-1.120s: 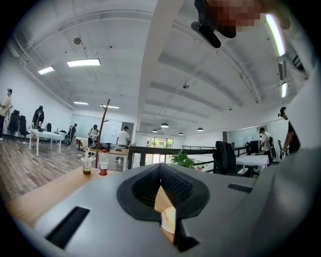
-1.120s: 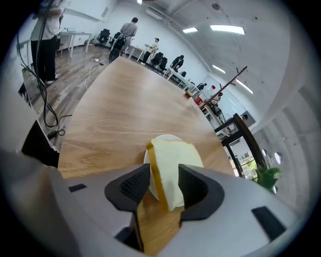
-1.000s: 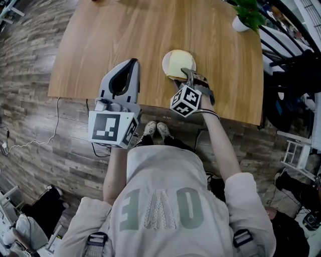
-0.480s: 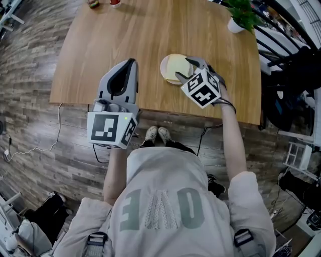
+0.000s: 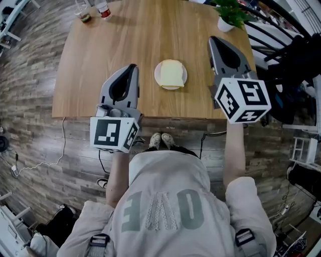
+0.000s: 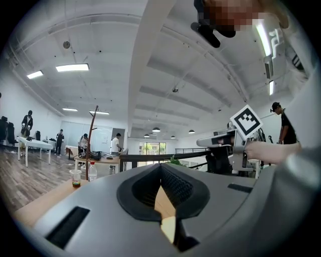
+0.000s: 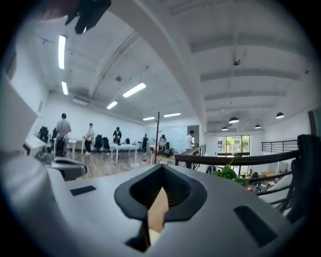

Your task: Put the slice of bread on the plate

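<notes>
A pale slice of bread (image 5: 172, 73) lies flat on a small white plate (image 5: 158, 79) near the front edge of the wooden table (image 5: 125, 35). My left gripper (image 5: 132, 67) hovers left of the plate, pointing level, shut and empty. My right gripper (image 5: 214, 40) is raised high to the right of the plate, well clear of it, its jaws closing fully together with nothing between them. In the left gripper view the left gripper (image 6: 161, 166) shows its grey jaws meeting. The right gripper view shows the right gripper (image 7: 161, 167) the same way. Neither gripper view shows the bread.
A potted plant (image 5: 228, 12) stands at the table's far right corner. A cup (image 5: 83, 15) and a bottle (image 5: 103, 9) stand at the far left. Black railing and chairs (image 5: 296, 60) lie to the right. My feet (image 5: 161, 140) are by the table's near edge.
The right gripper left the plate with its jaws apart, rose and swung right while rolling, and is now shut. The bread stayed on the plate. The left gripper lifted a little.
</notes>
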`<action>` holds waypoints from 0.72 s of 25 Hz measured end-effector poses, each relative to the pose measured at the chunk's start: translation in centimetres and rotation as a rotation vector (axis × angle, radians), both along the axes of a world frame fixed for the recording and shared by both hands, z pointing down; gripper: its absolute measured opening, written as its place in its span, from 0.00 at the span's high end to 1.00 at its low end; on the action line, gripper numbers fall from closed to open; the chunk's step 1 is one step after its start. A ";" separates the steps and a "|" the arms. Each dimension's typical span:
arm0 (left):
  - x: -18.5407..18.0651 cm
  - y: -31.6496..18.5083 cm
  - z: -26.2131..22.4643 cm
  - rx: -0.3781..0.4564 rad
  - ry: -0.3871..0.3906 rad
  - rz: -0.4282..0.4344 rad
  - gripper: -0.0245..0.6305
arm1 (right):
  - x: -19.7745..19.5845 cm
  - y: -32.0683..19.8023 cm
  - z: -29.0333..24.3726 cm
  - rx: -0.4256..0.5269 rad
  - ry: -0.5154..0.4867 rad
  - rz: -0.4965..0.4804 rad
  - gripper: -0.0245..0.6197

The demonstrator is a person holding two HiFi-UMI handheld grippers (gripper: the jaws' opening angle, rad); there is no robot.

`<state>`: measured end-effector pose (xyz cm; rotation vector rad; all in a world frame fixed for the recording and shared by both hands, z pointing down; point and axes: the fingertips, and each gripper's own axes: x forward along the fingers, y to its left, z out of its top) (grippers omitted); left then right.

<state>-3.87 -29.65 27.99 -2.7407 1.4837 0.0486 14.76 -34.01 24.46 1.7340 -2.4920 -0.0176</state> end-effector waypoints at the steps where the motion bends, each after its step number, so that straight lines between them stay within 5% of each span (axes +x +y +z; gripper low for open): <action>1: 0.2 0.1 -0.2 0.006 0.001 -0.001 0.95 | 0.6 0.8 -1.3 0.040 -0.051 0.020 0.94; 4: 0.9 0.1 -0.7 0.024 -0.001 0.006 0.95 | 2.4 3.5 -4.0 0.170 -0.111 0.095 0.94; 8: 1.8 0.3 -1.0 0.036 -0.007 0.023 0.95 | 3.5 7.3 -3.8 0.275 -0.046 0.225 0.94; 13: 2.5 0.6 -1.8 0.061 -0.012 0.029 0.95 | 2.3 10.5 -0.9 0.267 0.005 0.259 0.94; 18: 2.8 0.9 -2.3 0.077 -0.013 0.027 0.95 | 1.7 11.3 1.0 0.212 -0.074 0.229 0.94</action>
